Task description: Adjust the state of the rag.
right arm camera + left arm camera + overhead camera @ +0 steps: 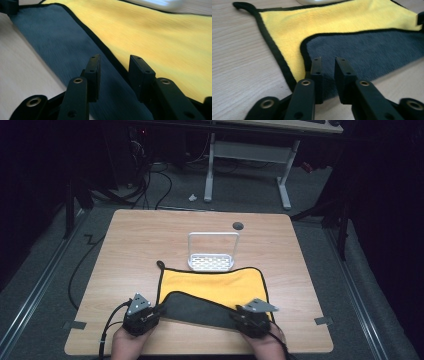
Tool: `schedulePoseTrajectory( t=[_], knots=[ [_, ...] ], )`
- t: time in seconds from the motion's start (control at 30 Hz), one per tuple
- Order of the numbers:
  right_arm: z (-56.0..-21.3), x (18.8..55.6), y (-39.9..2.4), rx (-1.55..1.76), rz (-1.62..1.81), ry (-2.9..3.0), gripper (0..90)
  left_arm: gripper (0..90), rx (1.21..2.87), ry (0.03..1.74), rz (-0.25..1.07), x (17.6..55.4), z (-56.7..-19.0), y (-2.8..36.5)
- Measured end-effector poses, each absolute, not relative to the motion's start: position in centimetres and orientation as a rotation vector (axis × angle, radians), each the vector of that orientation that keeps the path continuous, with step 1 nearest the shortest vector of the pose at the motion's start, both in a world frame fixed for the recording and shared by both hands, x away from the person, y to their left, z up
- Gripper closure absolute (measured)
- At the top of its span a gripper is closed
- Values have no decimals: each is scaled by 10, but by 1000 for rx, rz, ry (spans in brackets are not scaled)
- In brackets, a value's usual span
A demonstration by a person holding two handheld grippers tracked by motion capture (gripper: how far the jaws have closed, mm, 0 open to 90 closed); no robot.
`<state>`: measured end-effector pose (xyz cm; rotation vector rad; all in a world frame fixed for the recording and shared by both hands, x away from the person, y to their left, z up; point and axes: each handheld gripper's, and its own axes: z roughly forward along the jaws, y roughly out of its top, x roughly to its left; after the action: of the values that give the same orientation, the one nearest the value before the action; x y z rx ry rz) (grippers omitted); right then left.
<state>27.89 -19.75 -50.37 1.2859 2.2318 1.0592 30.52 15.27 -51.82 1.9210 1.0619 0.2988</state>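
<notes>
The yellow cloth (215, 285) lies flat near the worktop's (140, 240) front edge, its near edge folded back, grey side up. Behind it an empty white rack (212, 255) stands. The left claw (159, 310) and right claw (236, 316) hover spread at the fold's corners, pinching nothing.

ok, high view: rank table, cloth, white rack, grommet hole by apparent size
1. table
2. cloth, yellow with its grey side folded over
3. white rack
4. grommet hole
The gaps are wide, so nearness doesn't change the order.
</notes>
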Motion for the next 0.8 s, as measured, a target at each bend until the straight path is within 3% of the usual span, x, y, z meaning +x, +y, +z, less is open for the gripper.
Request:
schedulePoseTrajectory(
  t=[0.1, 0.33, 0.47, 0.5, 0.7, 0.8],
  knots=[
    [-510, 302, -165, 1287, 1053, 2258, 616, 697, 1884, 1083, 295, 306, -518, 155],
    [-518, 335, -112, 1214, 1007, 2361, 616, 682, 1879, 1084, 296, 303, -519, 160],
    [-518, 335, -104, 1155, 938, 2376, 880, 679, 1868, 1100, 289, 303, -519, 164],
    [-515, 332, -104, 1132, 949, 2372, 900, 676, 1860, 1100, 288, 303, -517, 165],
    [-503, 313, -103, 1046, 974, 2353, 900, 652, 1849, 1106, 295, 304, -513, 163],
    [-509, 326, -104, 1148, 983, 2344, 630, 647, 1844, 1113, 291, 305, -513, 161]
  ],
)
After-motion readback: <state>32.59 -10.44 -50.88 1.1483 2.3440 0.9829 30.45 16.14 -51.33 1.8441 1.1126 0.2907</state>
